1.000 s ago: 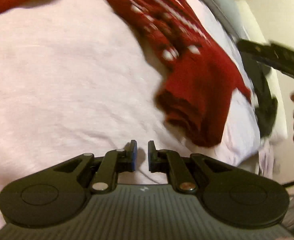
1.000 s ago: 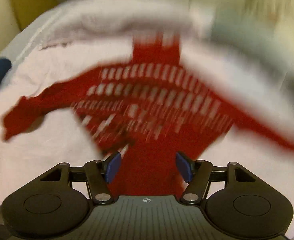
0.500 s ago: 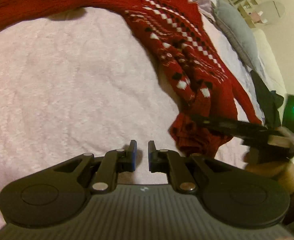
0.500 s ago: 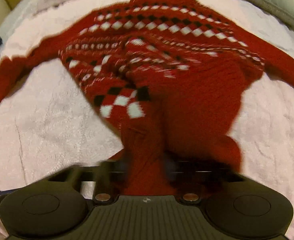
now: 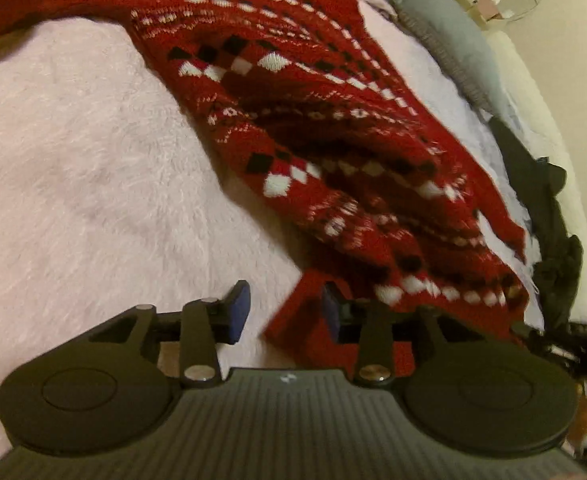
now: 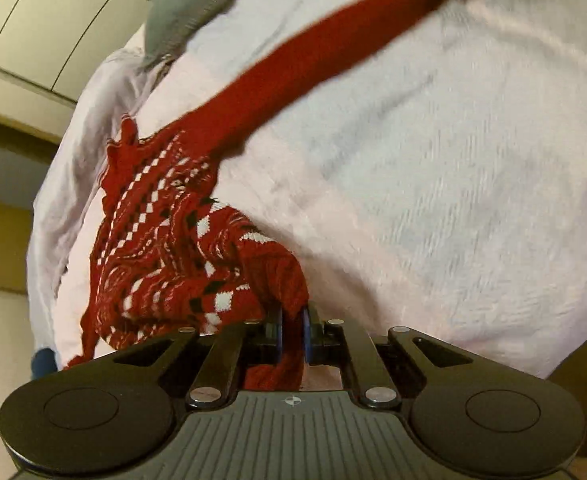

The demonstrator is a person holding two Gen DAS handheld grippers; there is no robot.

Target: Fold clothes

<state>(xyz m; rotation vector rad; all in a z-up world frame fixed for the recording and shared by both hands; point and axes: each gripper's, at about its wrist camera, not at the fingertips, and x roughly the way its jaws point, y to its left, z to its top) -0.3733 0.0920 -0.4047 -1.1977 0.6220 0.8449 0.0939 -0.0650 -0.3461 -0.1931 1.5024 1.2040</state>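
Right gripper (image 6: 291, 334), earlier open, now pinches the red sweater (image 6: 181, 264); left gripper (image 5: 285, 312) jaws are opening, empty.

The red sweater (image 5: 333, 152) is blurred, its sleeve cut off.

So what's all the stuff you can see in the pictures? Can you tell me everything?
sweater: one, red with white and black diamonds, crumpled on the blanket, one sleeve stretched out flat
blanket: one, pale pink and fuzzy, covering the bed
pillow: one, grey-green, at the far end of the bed
dark clothes: one pile, blackish, at the bed's edge past the sweater
left gripper: one, black with blue pads, jaws opening at the sweater's hem, not pressing it
right gripper: one, black with blue pads, shut on a bunch of the sweater
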